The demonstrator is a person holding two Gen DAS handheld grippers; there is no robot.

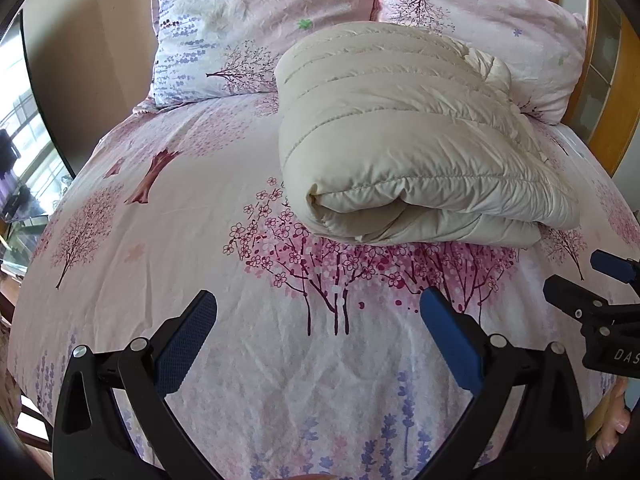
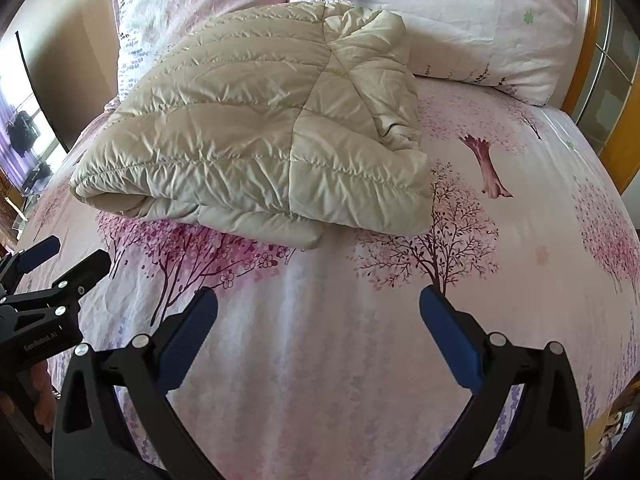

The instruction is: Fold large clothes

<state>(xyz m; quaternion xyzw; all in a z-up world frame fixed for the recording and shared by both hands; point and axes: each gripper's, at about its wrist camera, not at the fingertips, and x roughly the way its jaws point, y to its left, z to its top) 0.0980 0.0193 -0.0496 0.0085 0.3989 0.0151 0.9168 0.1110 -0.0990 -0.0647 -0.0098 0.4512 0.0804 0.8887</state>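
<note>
A cream quilted down jacket (image 1: 404,148) lies folded into a thick bundle on the bed, its rolled end facing me; the right wrist view shows the jacket (image 2: 256,136) from the other side. My left gripper (image 1: 318,308) stands open above the bedsheet, a short way in front of the bundle, holding nothing. My right gripper (image 2: 318,308) is open too, over bare sheet in front of the jacket. The right gripper (image 1: 600,276) shows at the right edge of the left wrist view, and the left gripper (image 2: 66,256) at the left edge of the right wrist view.
The bed (image 1: 168,280) carries a pink sheet printed with trees and blossoms. Two matching pillows (image 1: 248,24) (image 1: 496,28) stand behind the jacket against a wooden headboard (image 1: 624,92). A window (image 1: 24,140) lies to the left. A hand (image 2: 40,396) grips the left tool.
</note>
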